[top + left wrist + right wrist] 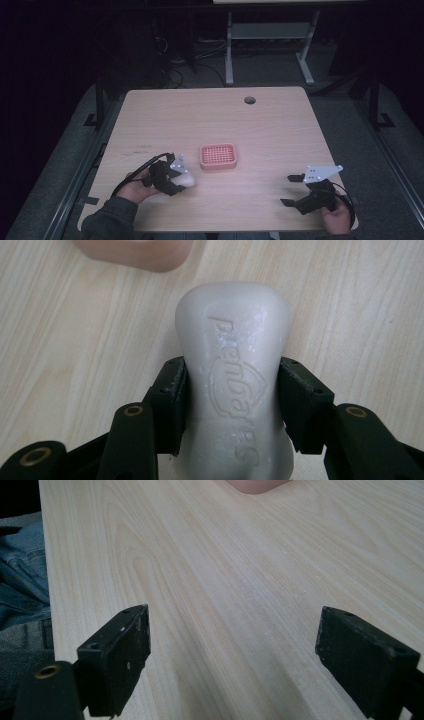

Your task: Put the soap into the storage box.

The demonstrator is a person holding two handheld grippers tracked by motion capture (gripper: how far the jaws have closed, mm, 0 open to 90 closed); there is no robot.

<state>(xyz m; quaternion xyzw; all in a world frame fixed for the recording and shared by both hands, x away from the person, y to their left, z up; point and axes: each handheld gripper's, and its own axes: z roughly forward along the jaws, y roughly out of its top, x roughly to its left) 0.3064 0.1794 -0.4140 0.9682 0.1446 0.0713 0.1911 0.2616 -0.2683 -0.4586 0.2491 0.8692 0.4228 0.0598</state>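
left tongs (232, 400) clamp white soap bar (234, 375) near surface (280, 130) front-left edge beside pink tray (218, 156); right tongs (232, 657) spread, nothing held.

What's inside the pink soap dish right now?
Nothing that shows: the dish has only its slotted grid floor. The soap is clamped in the left gripper beside it. Anything under the grid is hidden.

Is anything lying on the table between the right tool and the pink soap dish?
Nothing. In the high view, bare wood runs from the right tool to the pink soap dish. The white soap bar sits in the left tool.
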